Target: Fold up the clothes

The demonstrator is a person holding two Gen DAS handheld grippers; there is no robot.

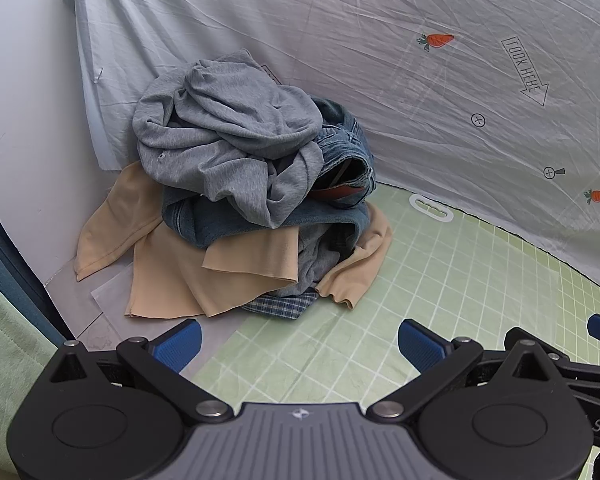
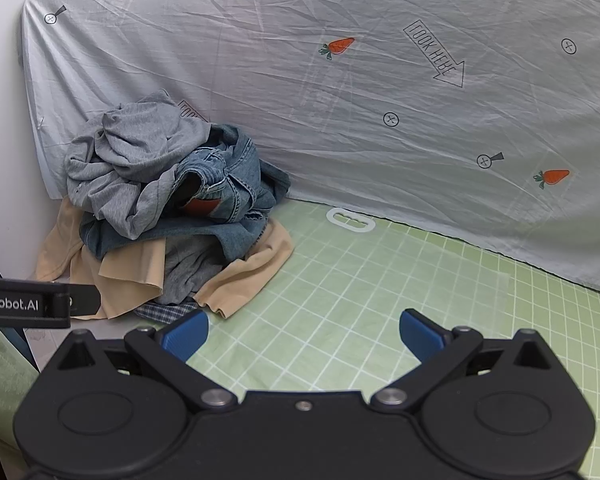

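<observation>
A pile of crumpled clothes sits in the back left corner. A grey sweatshirt (image 1: 228, 136) (image 2: 128, 160) tops it, over blue jeans (image 1: 340, 152) (image 2: 236, 176), a beige garment (image 1: 172, 272) (image 2: 252, 272) and a checked blue cloth (image 1: 284, 306) (image 2: 160, 312) at the bottom. My left gripper (image 1: 300, 344) hovers open a short way in front of the pile, nothing between its blue pads. My right gripper (image 2: 304, 336) is open too, in front and right of the pile, over the green mat. In the left wrist view the right gripper's body (image 1: 560, 360) shows at the right edge.
A green grid cutting mat (image 1: 440, 300) (image 2: 400, 300) covers the table, its white handle slot (image 1: 431, 208) (image 2: 350, 220) near the back. A light sheet printed with carrots (image 1: 380, 80) (image 2: 340, 80) hangs behind. A white wall (image 1: 28, 140) is on the left.
</observation>
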